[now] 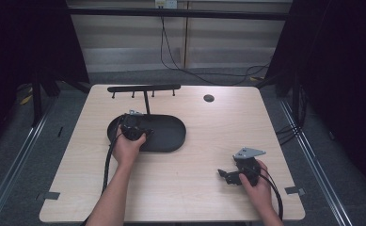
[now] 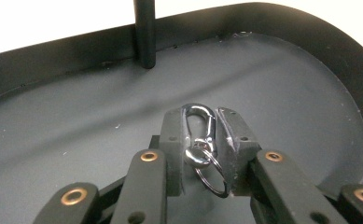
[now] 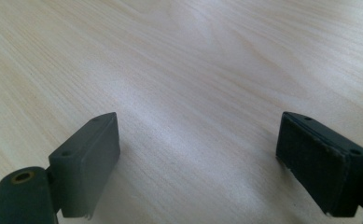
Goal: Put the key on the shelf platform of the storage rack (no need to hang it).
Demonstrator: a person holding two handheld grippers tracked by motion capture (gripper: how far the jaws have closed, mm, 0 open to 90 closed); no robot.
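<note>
Scene: a pale wooden table seen from above, dark curtains to either side, two forearms reaching in from the bottom edge.
Stand: a black oval tray left of centre in the high view, with a thin upright post carrying a hook bar across the top.
Left gripper: held over the tray's left end; its jaws are pressed together on a carabiner.
Carabiner: silver metal clip, upright between the jaws at the centre of the left gripper view, the tray floor behind it.
Key ring: a split ring hanging loose from the clip's swivel, low between the jaws.
Right gripper: lower right of the high view, low over bare table; its jaws stand wide apart with nothing between them.
Handling, as a judgement: the clip looks small, light, rigid and slick, so it could twist or slide between flat pads. The flat sides of the clip's body seem the best hold, leaving the gate and top loop free; the ring will swing.
</note>
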